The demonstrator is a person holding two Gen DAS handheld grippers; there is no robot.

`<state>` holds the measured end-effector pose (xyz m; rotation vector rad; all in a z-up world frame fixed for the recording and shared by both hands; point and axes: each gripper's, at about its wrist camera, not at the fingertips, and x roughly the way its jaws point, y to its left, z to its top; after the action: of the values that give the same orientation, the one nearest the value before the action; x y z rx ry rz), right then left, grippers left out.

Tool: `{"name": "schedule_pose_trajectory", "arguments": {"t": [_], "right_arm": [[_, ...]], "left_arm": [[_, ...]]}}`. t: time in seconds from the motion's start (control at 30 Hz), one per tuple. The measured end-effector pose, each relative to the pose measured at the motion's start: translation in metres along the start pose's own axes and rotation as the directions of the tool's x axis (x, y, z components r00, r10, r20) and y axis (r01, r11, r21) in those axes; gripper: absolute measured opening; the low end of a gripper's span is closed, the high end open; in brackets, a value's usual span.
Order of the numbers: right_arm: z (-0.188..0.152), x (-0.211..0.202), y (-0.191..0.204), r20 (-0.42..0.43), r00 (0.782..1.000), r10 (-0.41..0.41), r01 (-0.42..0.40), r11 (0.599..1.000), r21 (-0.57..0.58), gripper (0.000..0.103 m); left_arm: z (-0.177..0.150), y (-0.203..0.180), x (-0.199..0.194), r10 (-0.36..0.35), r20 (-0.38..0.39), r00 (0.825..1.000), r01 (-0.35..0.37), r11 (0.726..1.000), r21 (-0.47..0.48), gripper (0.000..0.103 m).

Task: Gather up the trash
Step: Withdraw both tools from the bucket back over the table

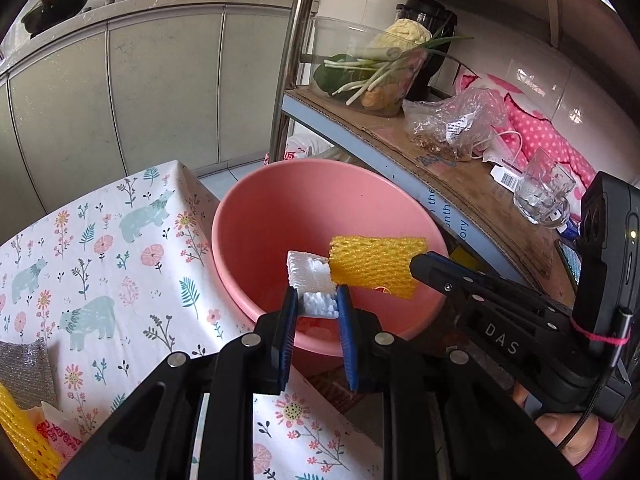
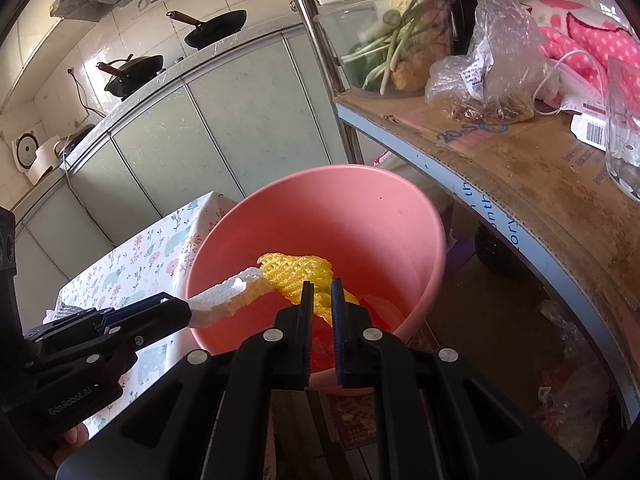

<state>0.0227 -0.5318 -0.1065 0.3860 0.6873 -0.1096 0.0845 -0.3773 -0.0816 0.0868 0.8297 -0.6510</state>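
The white foam netting scrap (image 1: 314,282) and the yellow foam netting sleeve (image 1: 376,266) both hang over the round pink plastic basin (image 1: 240,208), so you look to be at the drop-off step. Your left gripper (image 1: 318,304) has its jaws partly closed, pinching the white scrap; your right gripper (image 2: 322,300) has its jaws nearly shut on the yellow sleeve. Next, spread both pairs of jaws so the pieces fall inside the basin.

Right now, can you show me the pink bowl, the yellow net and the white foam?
pink bowl (image 1: 256,216): left wrist view, inner wall.
yellow net (image 1: 374,266): left wrist view, middle.
white foam (image 2: 224,294): right wrist view, middle.
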Motion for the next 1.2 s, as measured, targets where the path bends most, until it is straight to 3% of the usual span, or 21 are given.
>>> {"name": "schedule_pose_trajectory", "arguments": {"t": [0.2,0.33,0.53,1.1,1.2], "right_arm": [[-0.003,0.007,-0.004,-0.036,0.999,0.003,-0.002,1.000,0.017,0.010],[-0.004,0.006,-0.003,-0.043,0.999,0.004,-0.003,1.000,0.019,0.011],[-0.005,-0.005,0.004,-0.034,0.999,0.023,-0.022,1.000,0.011,0.023],[-0.022,-0.072,0.075,0.000,0.987,0.159,-0.159,0.984,-0.077,0.036],[-0.028,-0.083,0.092,-0.005,0.982,0.189,-0.189,0.976,-0.105,0.038]], "left_arm": [[0.000,0.001,0.003,0.007,-0.021,1.000,-0.007,1.000,-0.019,0.025],[-0.001,0.005,0.002,0.007,-0.034,0.999,-0.009,0.999,-0.042,0.034],[0.000,0.005,-0.008,0.011,-0.023,1.000,-0.013,0.998,-0.056,0.037],[-0.014,0.004,-0.105,0.050,0.086,0.995,-0.047,0.998,-0.033,0.038],[-0.021,0.009,-0.127,0.054,0.111,0.992,-0.049,0.998,-0.041,0.043]]}}
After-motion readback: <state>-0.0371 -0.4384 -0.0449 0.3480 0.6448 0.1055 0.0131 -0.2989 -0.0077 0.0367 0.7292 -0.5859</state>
